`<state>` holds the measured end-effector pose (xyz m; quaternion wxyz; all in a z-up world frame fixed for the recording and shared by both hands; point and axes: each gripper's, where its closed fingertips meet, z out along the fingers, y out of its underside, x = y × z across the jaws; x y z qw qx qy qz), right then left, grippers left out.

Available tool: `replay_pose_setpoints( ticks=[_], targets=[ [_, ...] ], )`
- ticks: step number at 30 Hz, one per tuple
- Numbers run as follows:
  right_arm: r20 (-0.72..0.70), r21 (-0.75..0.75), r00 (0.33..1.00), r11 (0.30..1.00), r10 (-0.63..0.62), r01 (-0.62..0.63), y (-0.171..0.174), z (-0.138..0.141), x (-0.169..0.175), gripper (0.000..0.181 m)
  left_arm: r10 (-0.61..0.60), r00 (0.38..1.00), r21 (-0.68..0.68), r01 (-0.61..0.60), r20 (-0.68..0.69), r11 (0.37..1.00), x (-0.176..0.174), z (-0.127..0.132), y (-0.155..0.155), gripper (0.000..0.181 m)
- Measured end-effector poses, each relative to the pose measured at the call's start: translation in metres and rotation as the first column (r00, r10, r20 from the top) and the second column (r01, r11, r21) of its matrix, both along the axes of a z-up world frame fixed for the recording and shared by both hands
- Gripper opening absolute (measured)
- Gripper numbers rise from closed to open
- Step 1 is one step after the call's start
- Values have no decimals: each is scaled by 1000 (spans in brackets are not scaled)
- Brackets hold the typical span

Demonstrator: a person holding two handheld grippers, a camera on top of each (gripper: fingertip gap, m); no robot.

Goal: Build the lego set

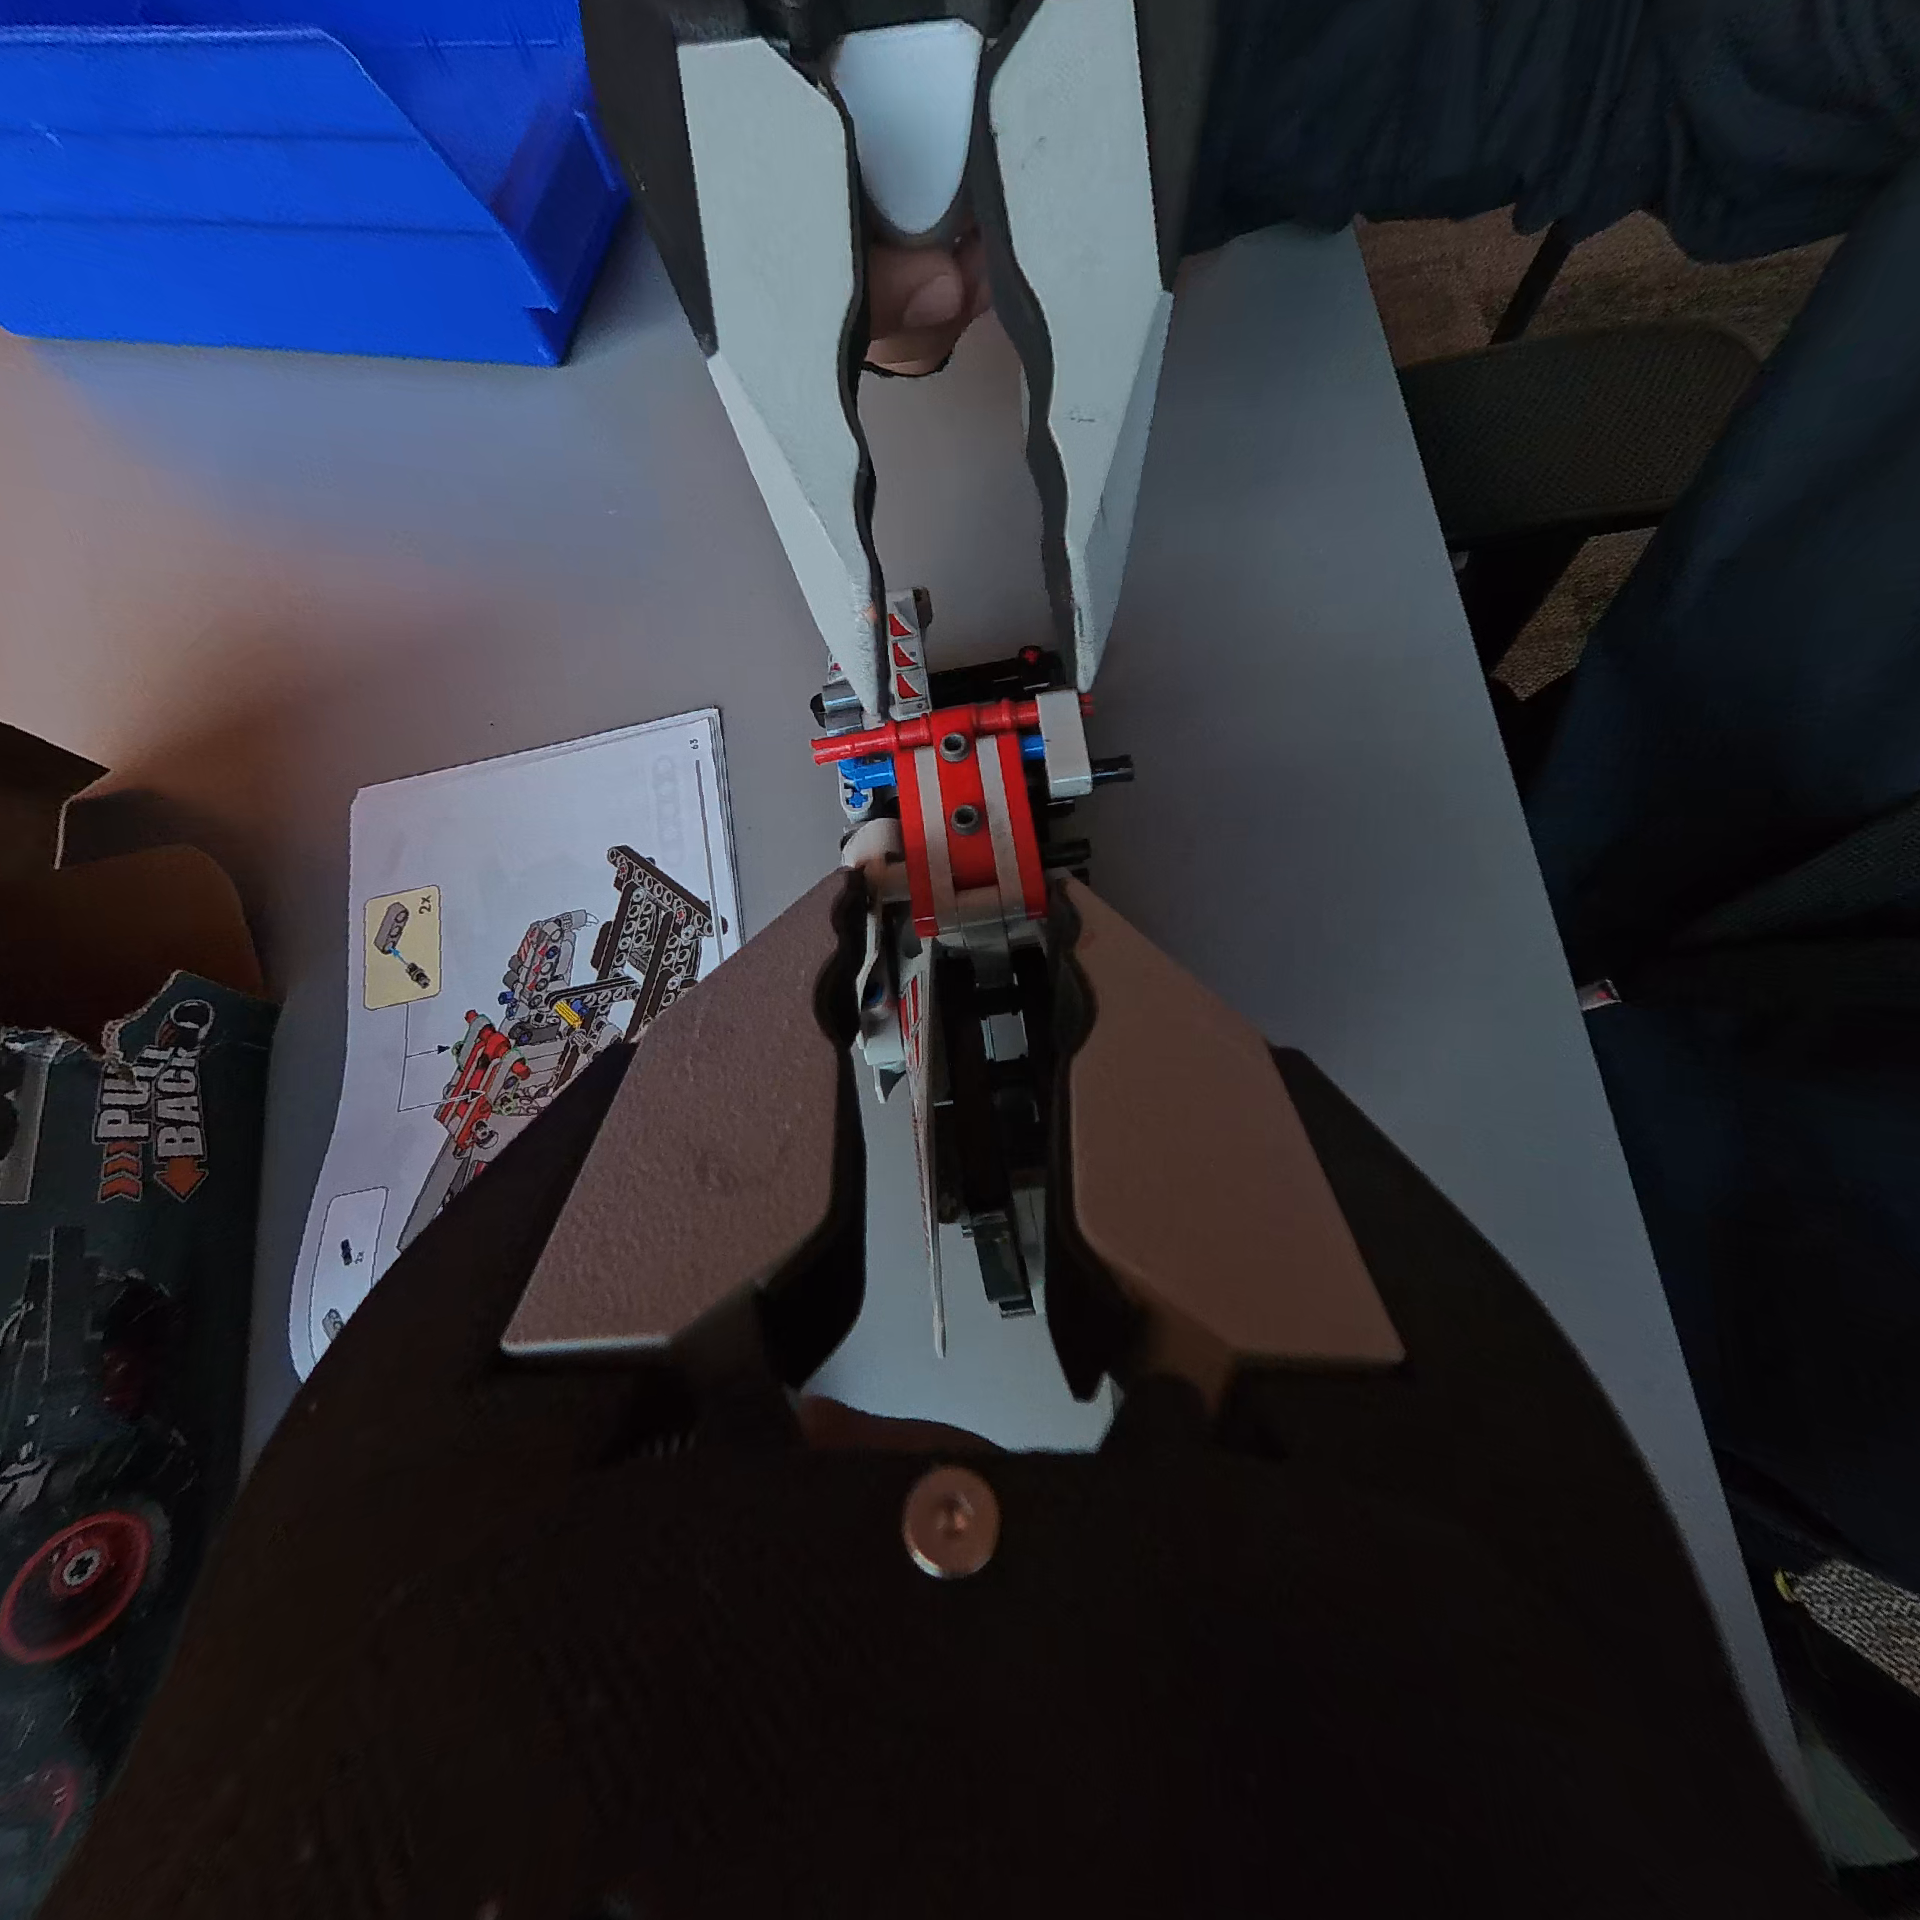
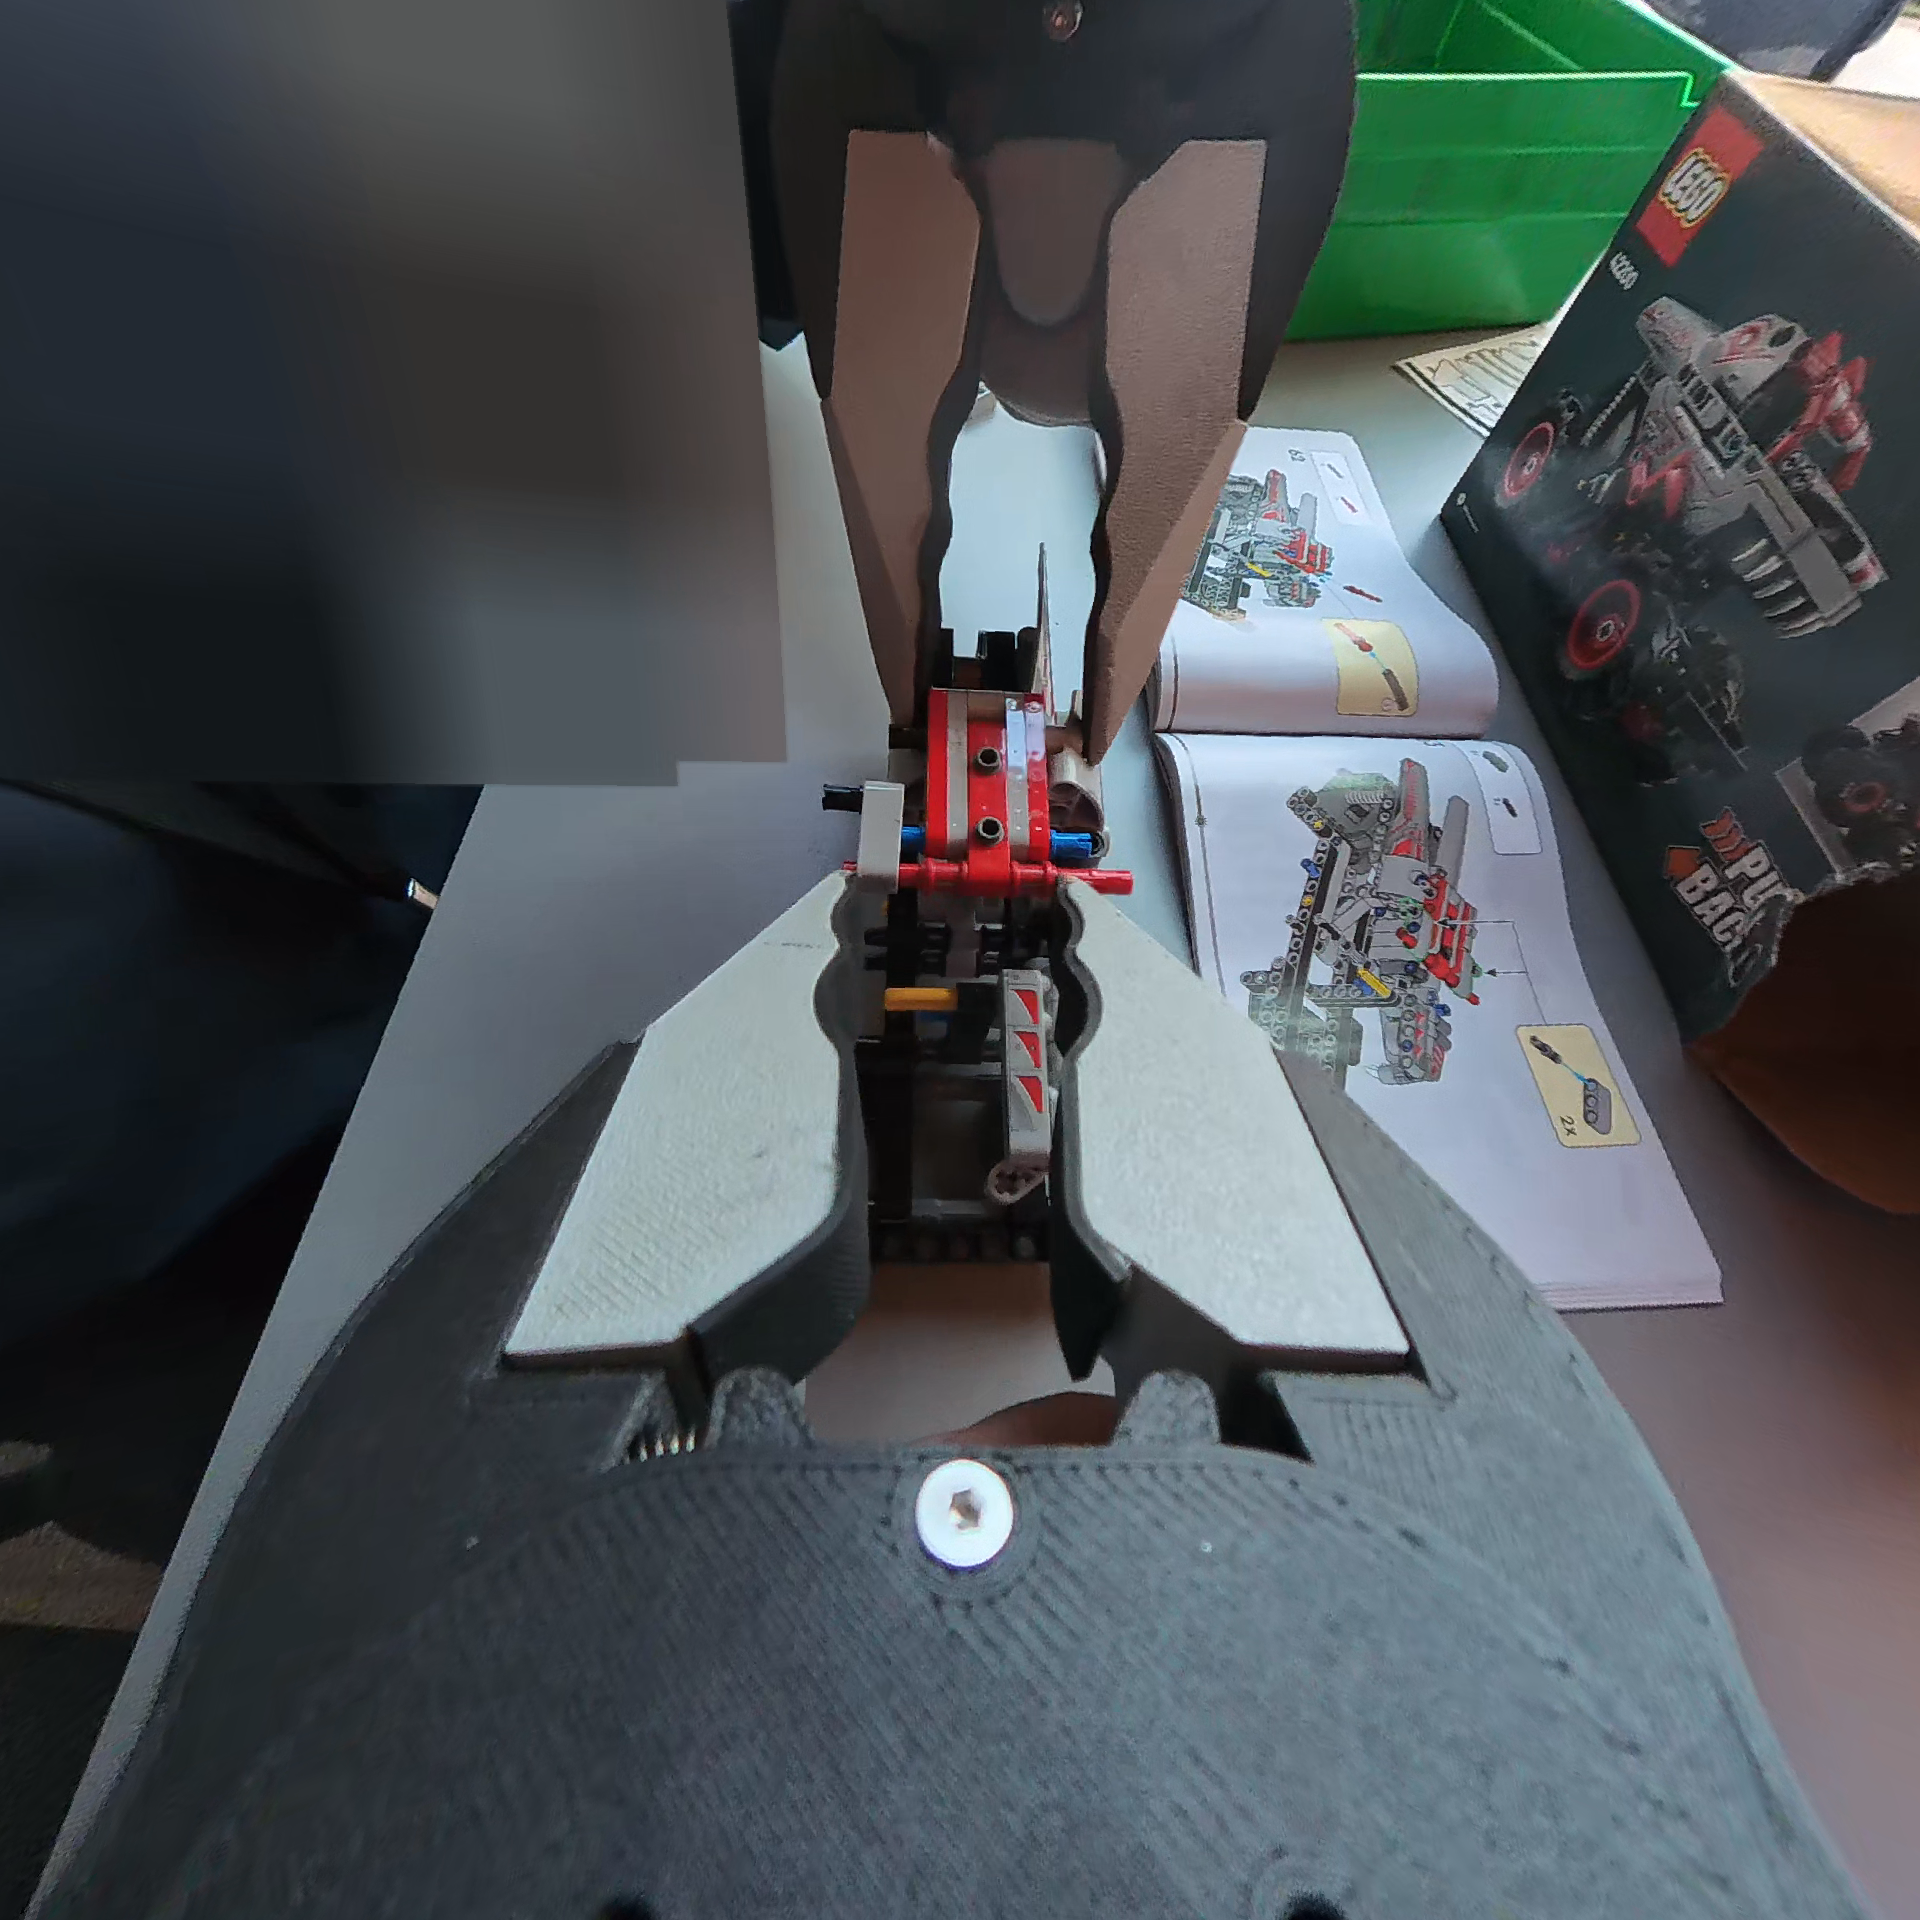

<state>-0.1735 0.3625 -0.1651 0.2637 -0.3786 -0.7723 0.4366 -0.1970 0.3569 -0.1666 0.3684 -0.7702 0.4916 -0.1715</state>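
Note:
A partly built lego model with a red striped panel, grey and black beams and a red axle hangs between both grippers over the grey table. My left gripper, with brown fingers, is shut on the model's near end. My right gripper, with white fingers, comes from the opposite side and is shut on the far end. In the right wrist view the right gripper clamps the model just behind the red axle, and the left gripper grips it from beyond.
An open instruction booklet lies left of the model; it also shows in the right wrist view. The torn set box stands beside it. A blue bin and a green bin sit at the table's back. The table edge runs close by. The tips of both grippers are at nearly the same place.

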Motion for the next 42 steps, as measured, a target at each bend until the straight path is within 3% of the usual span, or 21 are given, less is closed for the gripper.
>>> replay_pose_setpoints(
  ticks=[25, 26, 30, 33, 35, 42],
  targets=[
    [-18, 8, 1000, 1000, 8, -8, 1, 6, 0, 30, 11, 1000, -8, -10, 20, 1000, -1, 0, 2, 31],
    [-47, 1, 999, 1000, 4, -4, 1, 10, -3, 0, 14, 1000, 0, -14, 28, 1000, 0, 1, 3, 30],
    [-44, 51, 998, 998, 51, -48, -8, 11, -5, 0, -1, 1000, 3, 1, -3, 1000, 5, 0, 3, 31],
    [-65, 2, 998, 1000, -27, 27, 8, 23, -3, 0, 31, 999, 18, -31, -26, 999, -11, 0, 5, 31],
    [-28, 14, 999, 999, -42, 42, 9, 23, 0, 18, 38, 999, -6, -38, 21, 999, -13, 0, 6, 31],
    [127, 255, 990, 966, -66, 31, -3, 18, -9, 42, 18, 1000, -2, -18, 3, 1000, -11, 0, 7, 31]
  ],
)
